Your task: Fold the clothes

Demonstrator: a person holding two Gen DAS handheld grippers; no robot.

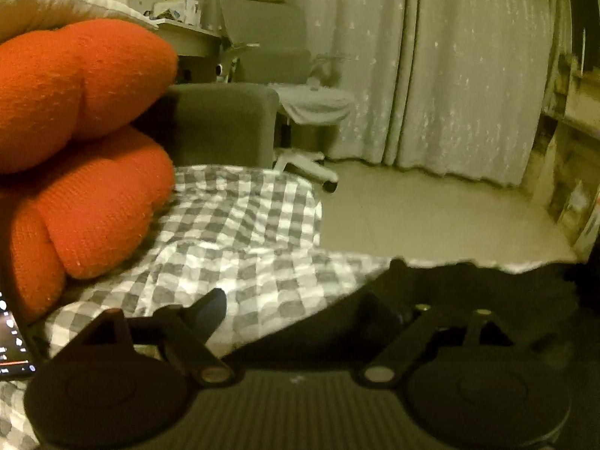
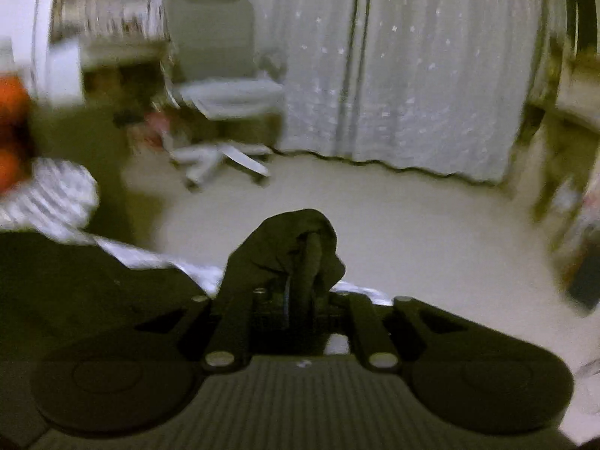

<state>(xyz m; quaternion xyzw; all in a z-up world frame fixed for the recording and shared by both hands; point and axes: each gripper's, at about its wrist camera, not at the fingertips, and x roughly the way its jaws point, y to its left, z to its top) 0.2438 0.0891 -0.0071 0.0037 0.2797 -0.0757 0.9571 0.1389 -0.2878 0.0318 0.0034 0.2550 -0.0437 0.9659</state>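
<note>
Hand-held gripper on the right (image 2: 300, 262) is seen nearly closed, its fingers pinched on a bunched fold of the dark garment (image 2: 285, 247), which is lifted just above the bed's edge with the floor (image 2: 412, 225) behind it. A pinch on a gathered edge is probably chosen so that the cloth can be carried over for a fold without slipping. How much of the garment hangs below the pinch cannot be told, since the wrist view is blurred and the cloth is nearly as dark as the fingers.

On the left, the hand-held gripper (image 1: 300, 307) is held wide open, and nothing is seen between its fingers. The left finger (image 1: 210, 307) shows plainly over the checked sheet (image 1: 240, 232); the right one is hard to make out against the dark garment (image 1: 468, 300), which is spread across the bed in front of it, up to the bed's edge. The wide spread is judged to be a readiness for a new hold on that cloth, perhaps on an opposite corner, though no contact is visible.

An orange cushion (image 1: 82, 112) is piled at the left of the bed and is kept well apart from the garment, so the folding space is left free. A lit phone (image 1: 11, 337) lies at the left edge of that view. Beyond the bed, a chair (image 2: 225, 86) and curtains (image 2: 412, 75) are seen.
</note>
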